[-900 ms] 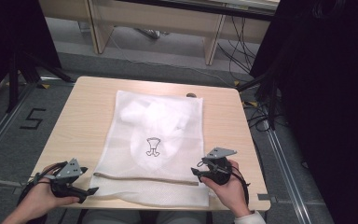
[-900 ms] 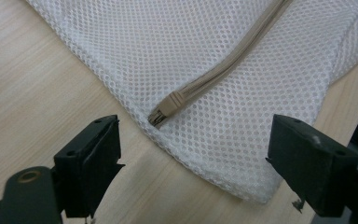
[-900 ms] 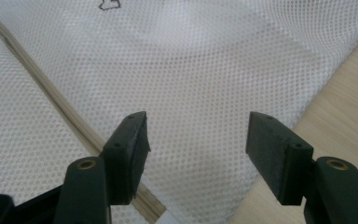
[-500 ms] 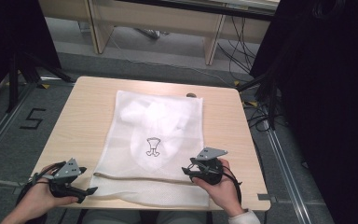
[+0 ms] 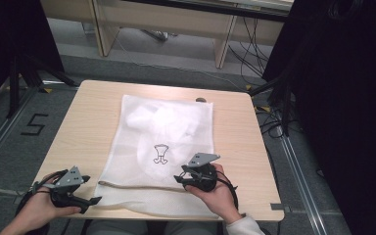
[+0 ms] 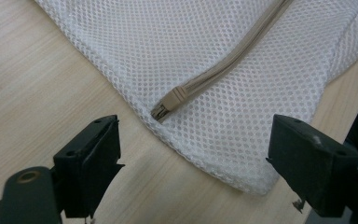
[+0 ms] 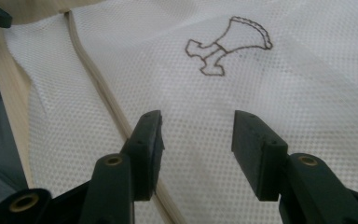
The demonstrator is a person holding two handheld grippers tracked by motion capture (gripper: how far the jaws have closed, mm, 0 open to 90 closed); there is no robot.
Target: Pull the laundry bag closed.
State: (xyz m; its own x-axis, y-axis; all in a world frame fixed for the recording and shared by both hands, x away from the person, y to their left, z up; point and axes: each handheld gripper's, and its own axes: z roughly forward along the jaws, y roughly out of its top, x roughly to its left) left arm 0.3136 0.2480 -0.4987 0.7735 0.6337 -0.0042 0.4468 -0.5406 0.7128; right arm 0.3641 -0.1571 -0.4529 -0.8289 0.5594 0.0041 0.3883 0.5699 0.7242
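Table (image 5: 93, 105): lying under 1 white mesh bag (image 5: 176, 122), which is spreading flat across the middle of the wooden top and reaching to the near edge.
Left gripper (image 5: 90, 200): hovering at the bag's near left corner; its 2 jaws are standing wide apart and gripping nothing, as the left gripper view shows.
Zipper pull (image 6: 168, 103): lying between those spread jaws in the left gripper view, at the closed end of the tan zipper (image 5: 137, 186) that is running along the bag's near side.
Embroidered mark (image 5: 160, 153): sitting on the mesh just beyond the zipper, near the bag's middle.
Right gripper (image 5: 180, 177): hovering over the mesh near the zipper's right part; its jaws are parted, with the left one sitting over the tape, and holding nothing.
Risk: probably, jaws closing here are catching loose mesh instead of the small pull, bunching the bag.
Risk: with the right side not pinned, a tug is likely dragging the whole light bag.
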